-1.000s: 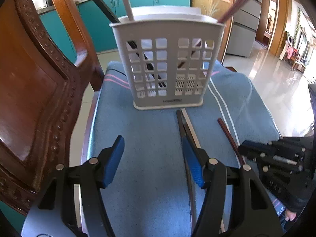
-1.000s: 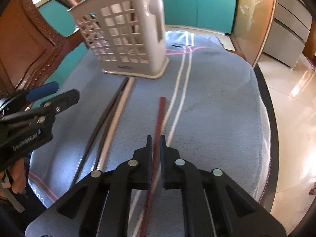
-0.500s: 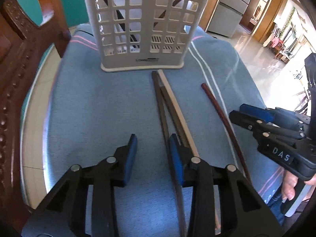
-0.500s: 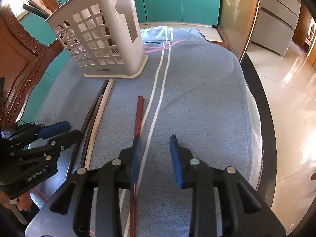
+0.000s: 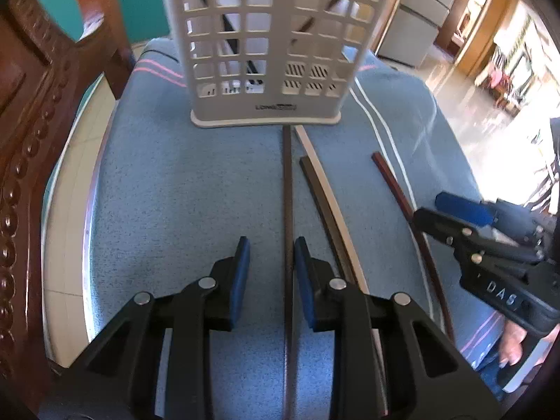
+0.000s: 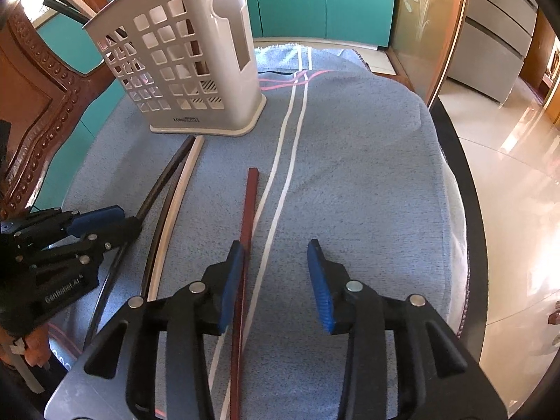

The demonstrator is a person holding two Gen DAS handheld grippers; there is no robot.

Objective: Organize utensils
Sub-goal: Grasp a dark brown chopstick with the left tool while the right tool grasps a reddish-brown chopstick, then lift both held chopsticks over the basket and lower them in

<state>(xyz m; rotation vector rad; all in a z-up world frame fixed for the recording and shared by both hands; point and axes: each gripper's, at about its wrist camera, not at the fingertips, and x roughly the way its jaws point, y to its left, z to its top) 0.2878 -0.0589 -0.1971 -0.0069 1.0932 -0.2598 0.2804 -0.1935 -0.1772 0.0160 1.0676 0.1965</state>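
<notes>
left gripper (image 5: 271,245): fingers apart, straddling dark chopstick (image 5: 287,182) | right gripper (image 6: 274,250): fingers apart, red chopstick (image 6: 249,203) beside left finger | utensil caddy (image 5: 269,45) upright

The left black plastic gripper (image 5: 271,273) has two fingers with blue ridged pads (image 5: 239,280) and round silver screws. The right black plastic gripper (image 6: 274,281) looks the same, and white letters "DAS" mark its side. A bit of bare skin shows beneath each.
</notes>
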